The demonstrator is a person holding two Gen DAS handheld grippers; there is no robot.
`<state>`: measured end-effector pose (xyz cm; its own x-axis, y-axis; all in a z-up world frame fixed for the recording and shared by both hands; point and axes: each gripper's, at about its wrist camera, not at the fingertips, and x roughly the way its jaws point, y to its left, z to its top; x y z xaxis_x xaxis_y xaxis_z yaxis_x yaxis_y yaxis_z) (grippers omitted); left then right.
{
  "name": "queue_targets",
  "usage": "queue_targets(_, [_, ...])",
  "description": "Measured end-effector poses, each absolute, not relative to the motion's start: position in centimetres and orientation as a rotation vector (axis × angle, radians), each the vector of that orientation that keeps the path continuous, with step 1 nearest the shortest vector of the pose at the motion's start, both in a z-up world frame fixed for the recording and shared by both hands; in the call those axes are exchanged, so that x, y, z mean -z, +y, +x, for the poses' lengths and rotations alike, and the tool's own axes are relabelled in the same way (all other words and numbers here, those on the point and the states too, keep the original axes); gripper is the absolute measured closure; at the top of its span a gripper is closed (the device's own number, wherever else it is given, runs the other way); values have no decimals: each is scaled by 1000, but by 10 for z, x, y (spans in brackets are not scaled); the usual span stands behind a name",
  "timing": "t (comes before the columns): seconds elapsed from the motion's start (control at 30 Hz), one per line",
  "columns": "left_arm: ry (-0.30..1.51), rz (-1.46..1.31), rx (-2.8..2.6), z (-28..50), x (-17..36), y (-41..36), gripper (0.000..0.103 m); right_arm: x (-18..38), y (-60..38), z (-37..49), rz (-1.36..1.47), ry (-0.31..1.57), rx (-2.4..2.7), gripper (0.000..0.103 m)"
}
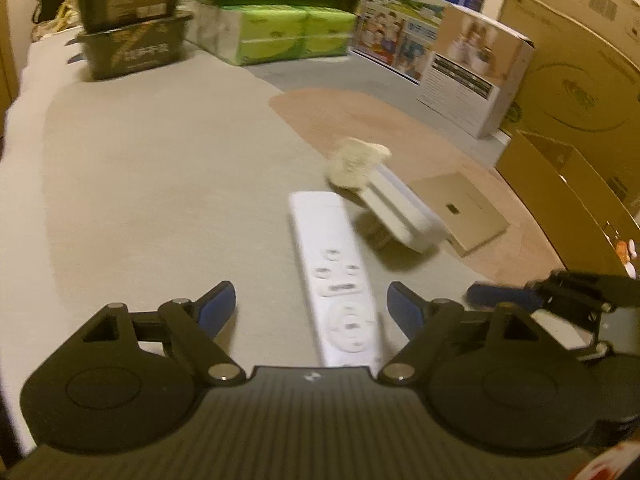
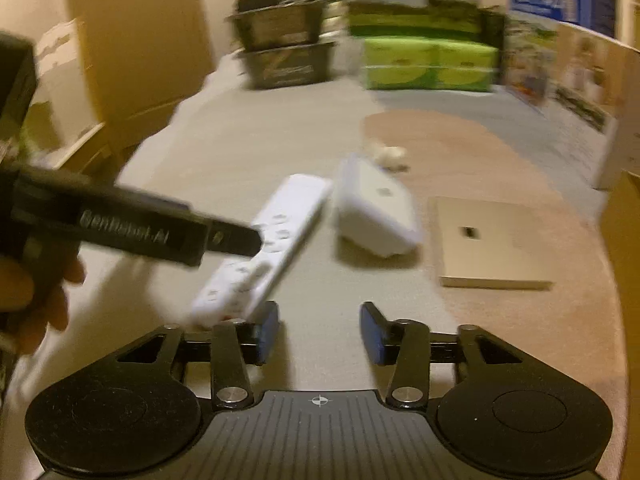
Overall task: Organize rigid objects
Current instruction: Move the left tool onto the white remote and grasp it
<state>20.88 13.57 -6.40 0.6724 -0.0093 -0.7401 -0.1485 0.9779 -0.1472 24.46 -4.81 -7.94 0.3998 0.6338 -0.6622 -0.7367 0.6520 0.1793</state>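
A white remote control (image 1: 336,276) lies on the beige carpet, its near end between my left gripper's (image 1: 312,308) open blue fingers, not clamped. Beyond it lies a white box-shaped device (image 1: 396,216) tilted on its side, with a small cream lump (image 1: 354,164) at its far end. A flat brown cardboard box (image 1: 460,210) lies to the right. In the right wrist view the remote (image 2: 264,244), white device (image 2: 374,208) and flat box (image 2: 486,240) lie ahead of my right gripper (image 2: 320,336), which is open and empty. The left gripper (image 2: 236,238) reaches over the remote.
Stacked dark bins (image 1: 128,24), green packs (image 1: 280,32), printed cartons (image 1: 424,28) and a large cardboard box (image 1: 572,64) line the far and right sides. An open brown carton (image 1: 568,184) stands at right. A door (image 2: 136,40) is at far left.
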Motion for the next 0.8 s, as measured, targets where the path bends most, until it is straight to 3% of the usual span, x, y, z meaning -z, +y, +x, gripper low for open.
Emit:
queue_targets(0.1, [827,-149,-80,218,70,121,23,80,-61,250,-136,761,-798,45])
queue_targets(0.53, [776,-58,-141,243,82,113,68,79,-89,268,-73,750,-691,45])
queue_targets(0.7, [791,-35,-117,235,79,125,68,74,-79,273,-36,741,-728,43])
queue_targets(0.8, [792,-20,-122,232,78,136,68,68,-71,280,26,735,-750,35])
